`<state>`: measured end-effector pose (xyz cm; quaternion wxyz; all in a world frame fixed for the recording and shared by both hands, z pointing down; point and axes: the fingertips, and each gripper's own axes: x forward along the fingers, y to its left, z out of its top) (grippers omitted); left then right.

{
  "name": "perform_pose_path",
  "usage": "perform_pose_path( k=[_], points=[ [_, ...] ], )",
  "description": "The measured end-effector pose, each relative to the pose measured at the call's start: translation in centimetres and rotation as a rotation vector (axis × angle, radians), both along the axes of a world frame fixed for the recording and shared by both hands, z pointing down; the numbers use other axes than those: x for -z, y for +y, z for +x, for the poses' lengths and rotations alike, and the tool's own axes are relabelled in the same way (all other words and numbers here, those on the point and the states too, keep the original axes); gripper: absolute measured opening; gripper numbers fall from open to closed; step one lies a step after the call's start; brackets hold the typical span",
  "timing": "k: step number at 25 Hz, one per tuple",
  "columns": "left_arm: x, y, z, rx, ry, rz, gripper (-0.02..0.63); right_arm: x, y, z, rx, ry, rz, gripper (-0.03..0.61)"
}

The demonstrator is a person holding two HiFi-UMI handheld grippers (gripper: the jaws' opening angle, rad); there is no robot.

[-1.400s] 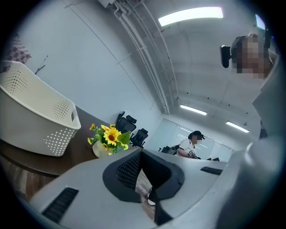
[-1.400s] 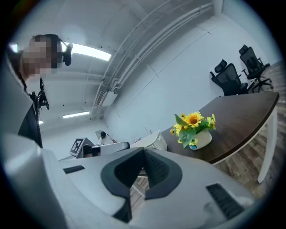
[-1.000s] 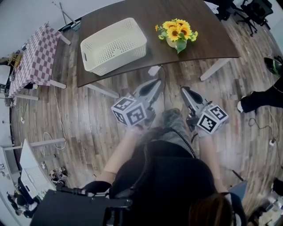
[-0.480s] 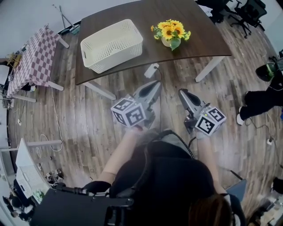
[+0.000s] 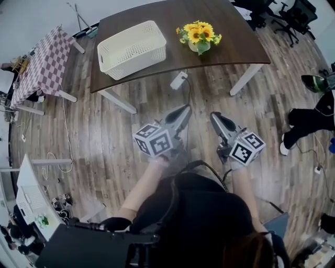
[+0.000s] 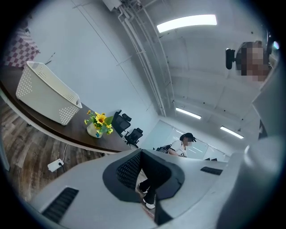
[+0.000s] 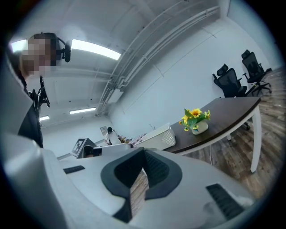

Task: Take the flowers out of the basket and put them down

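Note:
A pot of yellow sunflowers [image 5: 198, 35] stands upright on the dark brown table [image 5: 230, 47], to the right of a white perforated basket [image 5: 133, 48] that looks empty. Both show small in the left gripper view, flowers [image 6: 99, 124] and basket [image 6: 47, 93], and in the right gripper view, flowers [image 7: 195, 119] and basket [image 7: 156, 138]. My left gripper [image 5: 184, 111] and right gripper [image 5: 214, 117] hang over the wooden floor well short of the table, both shut with nothing in them.
A checkered-cloth table [image 5: 39, 68] stands at the far left. A white power strip [image 5: 178, 80] with its cable lies on the floor under the brown table. Office chairs [image 5: 293, 15] sit at the back right, and a person's legs [image 5: 310, 118] show at the right edge.
The table, basket and flowers have slid farther up and away in the head view as I step back. Both grippers stay shut and keep their places before me.

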<state>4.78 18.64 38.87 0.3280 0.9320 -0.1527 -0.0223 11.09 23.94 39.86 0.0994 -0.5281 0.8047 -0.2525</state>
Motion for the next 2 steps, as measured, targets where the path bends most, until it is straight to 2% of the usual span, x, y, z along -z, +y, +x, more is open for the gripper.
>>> perform_pose_path(
  k=[2],
  points=[
    [0.10,1.31,0.50,-0.012,-0.005,-0.008,0.000,0.02,1.16,0.51,-0.007,-0.018,-0.008,0.000]
  ],
)
